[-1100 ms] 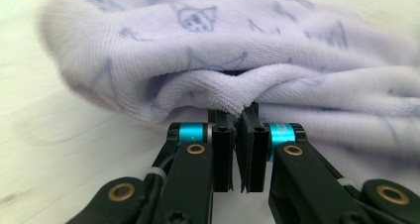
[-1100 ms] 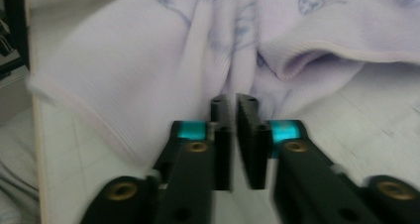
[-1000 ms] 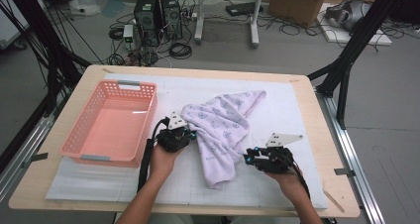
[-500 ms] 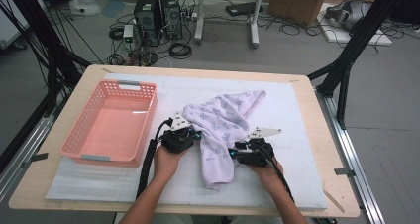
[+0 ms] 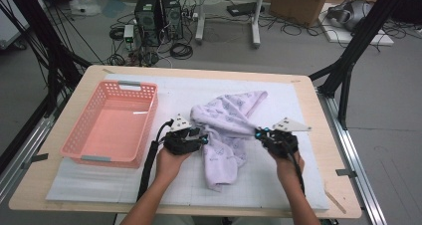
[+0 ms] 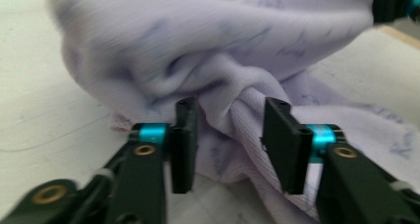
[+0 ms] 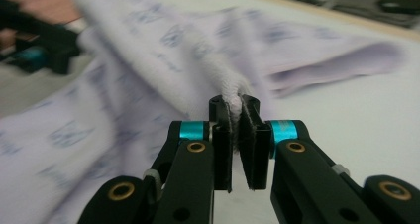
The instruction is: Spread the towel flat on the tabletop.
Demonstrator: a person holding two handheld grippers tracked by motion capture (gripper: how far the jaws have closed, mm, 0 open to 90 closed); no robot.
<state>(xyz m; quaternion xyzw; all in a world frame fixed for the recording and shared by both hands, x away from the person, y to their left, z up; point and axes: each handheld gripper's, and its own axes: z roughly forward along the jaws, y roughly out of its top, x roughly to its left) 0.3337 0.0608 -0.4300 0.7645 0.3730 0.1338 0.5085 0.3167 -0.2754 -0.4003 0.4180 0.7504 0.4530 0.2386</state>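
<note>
Lavender towel (image 5: 226, 130) bunched mid-surface (image 5: 298, 185), right of pink basket (image 5: 107, 130); long axis running from far right corner toward near edge. Right gripper (image 5: 259, 133) pinching a raised fold at right edge, fingers (image 7: 223, 135) clamped tight on it. Left gripper (image 5: 203, 139) at left edge, fingers (image 6: 184, 144) apart, straddling a thick twisted fold, not yet closed. Cloth directly ahead of left fingers, touching. Soft ribbed knit, faint blue print, limp and creased. Basket rigid plastic lattice, empty. Likely next: close left, then lift and spread.
</note>
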